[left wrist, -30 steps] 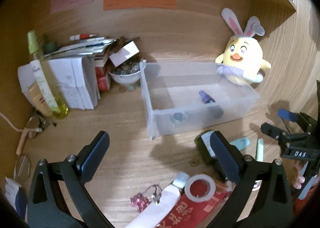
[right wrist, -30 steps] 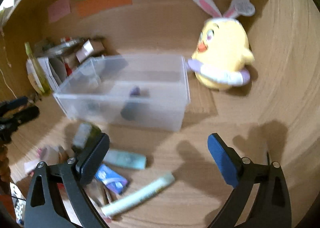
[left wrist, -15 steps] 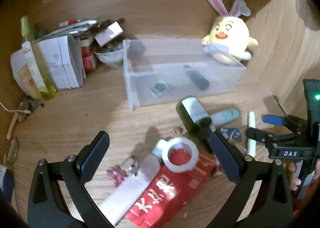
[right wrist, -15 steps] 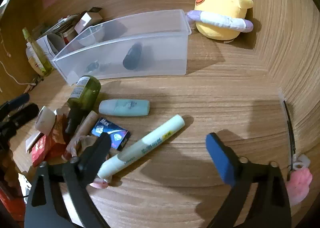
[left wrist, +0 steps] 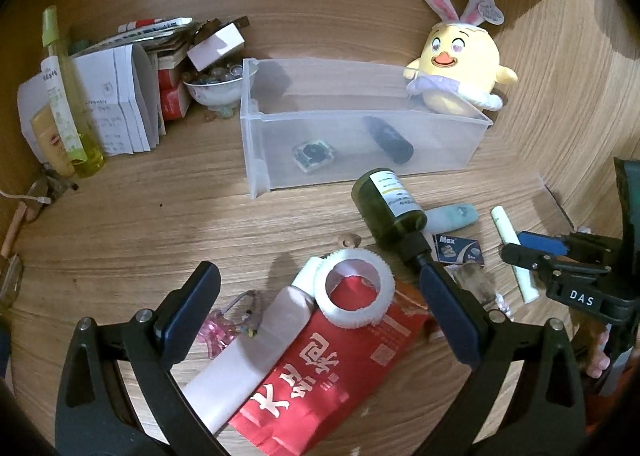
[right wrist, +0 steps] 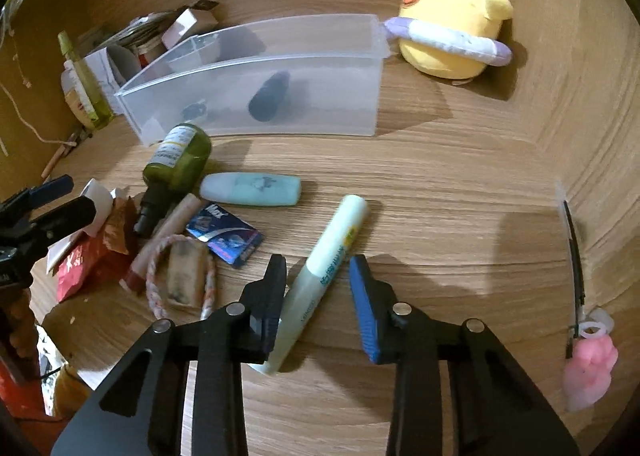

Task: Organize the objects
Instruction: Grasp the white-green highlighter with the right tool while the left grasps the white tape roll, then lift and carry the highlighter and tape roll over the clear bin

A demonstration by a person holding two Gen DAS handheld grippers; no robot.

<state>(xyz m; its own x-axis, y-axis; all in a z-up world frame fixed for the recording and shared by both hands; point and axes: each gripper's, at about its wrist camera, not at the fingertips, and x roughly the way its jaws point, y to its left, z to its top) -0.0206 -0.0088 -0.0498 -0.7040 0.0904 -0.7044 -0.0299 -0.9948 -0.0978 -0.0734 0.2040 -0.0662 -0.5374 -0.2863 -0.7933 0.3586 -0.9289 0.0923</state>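
Both grippers had descended toward the table [right wrist: 460,176]. Right gripper [right wrist: 318,268]: jaws just closing around pale green marker [right wrist: 336,252], not yet clamped. Left gripper [left wrist: 320,292]: open above white tape roll [left wrist: 354,292].

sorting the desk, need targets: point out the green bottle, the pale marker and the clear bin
green bottle [right wrist: 180,164], right wrist view, on its glass body beside the label
pale marker [right wrist: 336,244], right wrist view, mid barrel ahead of the jaws
clear bin [left wrist: 360,176], left wrist view, on its near wall
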